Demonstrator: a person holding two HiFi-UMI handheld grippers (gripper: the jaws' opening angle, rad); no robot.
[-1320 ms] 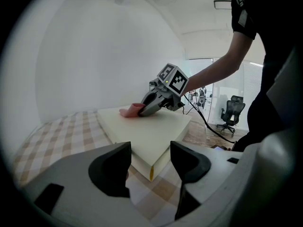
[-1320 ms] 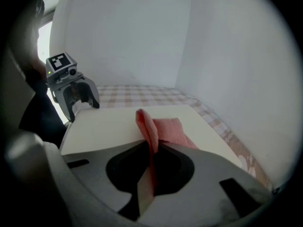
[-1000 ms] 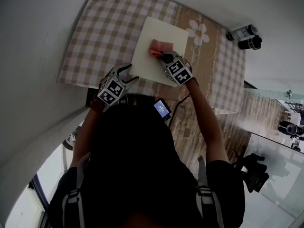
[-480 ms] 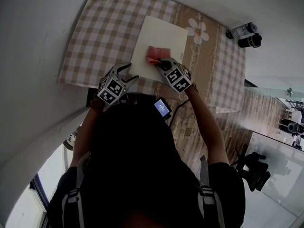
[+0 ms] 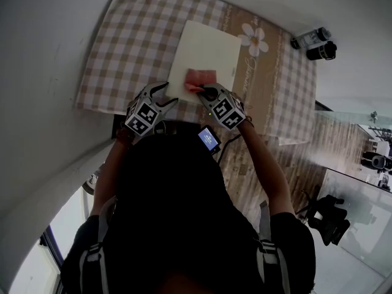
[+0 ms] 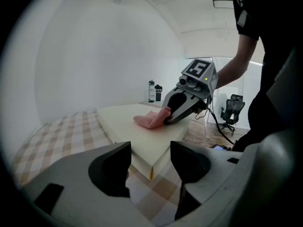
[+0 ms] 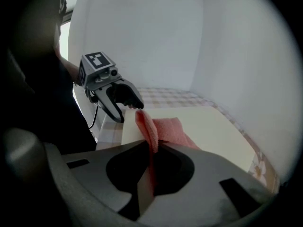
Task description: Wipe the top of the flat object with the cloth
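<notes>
A cream flat slab [image 5: 205,57] lies on the checked tablecloth [image 5: 135,41]. A pink cloth [image 5: 199,78] rests on the slab's near part, and my right gripper [image 5: 203,90] is shut on it; in the right gripper view the pink cloth [image 7: 163,129] is pinched between the jaws over the slab [image 7: 208,126]. My left gripper [image 5: 164,94] stands open at the slab's near left corner with nothing in it. In the left gripper view the slab [image 6: 142,129] lies ahead of the open left gripper [image 6: 150,167], with the cloth [image 6: 150,120] and the right gripper [image 6: 166,119] on top.
Two dark bottles [image 5: 315,45] stand on the floor beyond the table's far right corner. A daisy print [image 5: 254,41] marks the tablecloth right of the slab. A small lit screen [image 5: 209,139] hangs at the person's chest. An office chair [image 6: 230,112] stands by the windows.
My right gripper has dragged the pink cloth across the slab toward its near edge. The left gripper has stayed where it was.
</notes>
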